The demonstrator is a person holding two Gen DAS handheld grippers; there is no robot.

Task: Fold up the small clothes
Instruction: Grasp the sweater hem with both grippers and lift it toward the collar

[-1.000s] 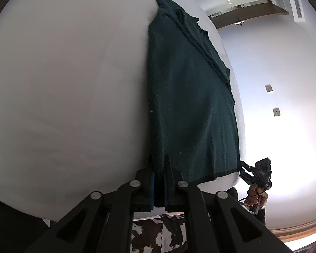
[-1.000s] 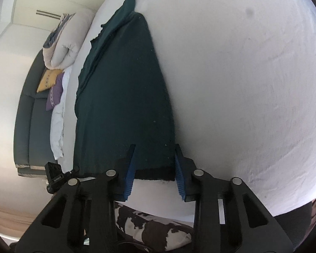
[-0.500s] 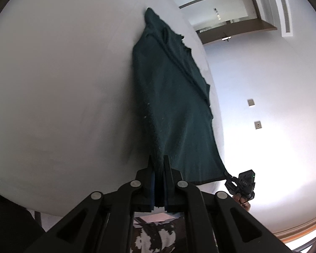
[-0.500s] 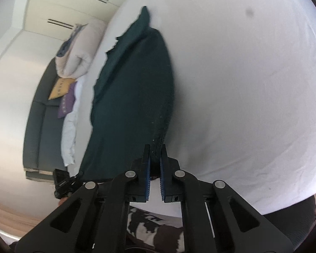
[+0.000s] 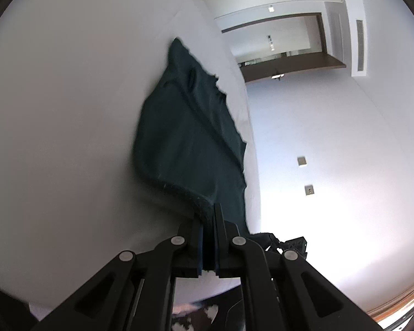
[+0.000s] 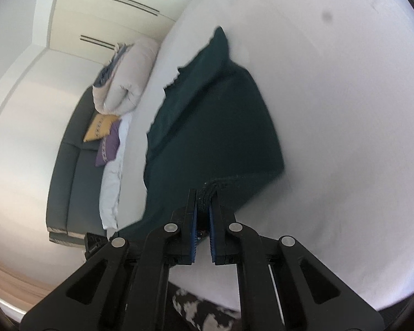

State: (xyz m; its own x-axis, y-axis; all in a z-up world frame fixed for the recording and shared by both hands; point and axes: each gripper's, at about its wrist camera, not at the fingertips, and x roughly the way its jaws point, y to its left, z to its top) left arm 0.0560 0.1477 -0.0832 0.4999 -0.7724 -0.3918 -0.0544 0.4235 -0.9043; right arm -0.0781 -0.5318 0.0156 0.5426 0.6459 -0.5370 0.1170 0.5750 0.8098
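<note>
A dark green garment (image 5: pixel 190 138) lies lengthwise on a white bed (image 5: pixel 69 110). My left gripper (image 5: pixel 208 215) is shut on its near left corner and holds that hem lifted off the sheet, so the edge curls up. My right gripper (image 6: pixel 204 201) is shut on the near right corner of the same garment (image 6: pixel 215 132) and also holds it raised. The far end, with a jagged neckline, still rests on the bed (image 6: pixel 345 110). The right gripper shows in the left wrist view (image 5: pixel 289 244) beyond the hem.
A rolled duvet (image 6: pixel 129 74), a yellow cushion (image 6: pixel 99 127) and a purple cushion (image 6: pixel 109 149) lie on a dark sofa (image 6: pixel 74 176) left of the bed. A cow-pattern rug (image 6: pixel 204 311) lies below the bed's near edge. A wall with switches (image 5: pixel 303 173) stands to the right.
My right gripper closed on the garment's near right corner. Both grippers then lifted the near hem off the bed and carried it forward toward the far end.
</note>
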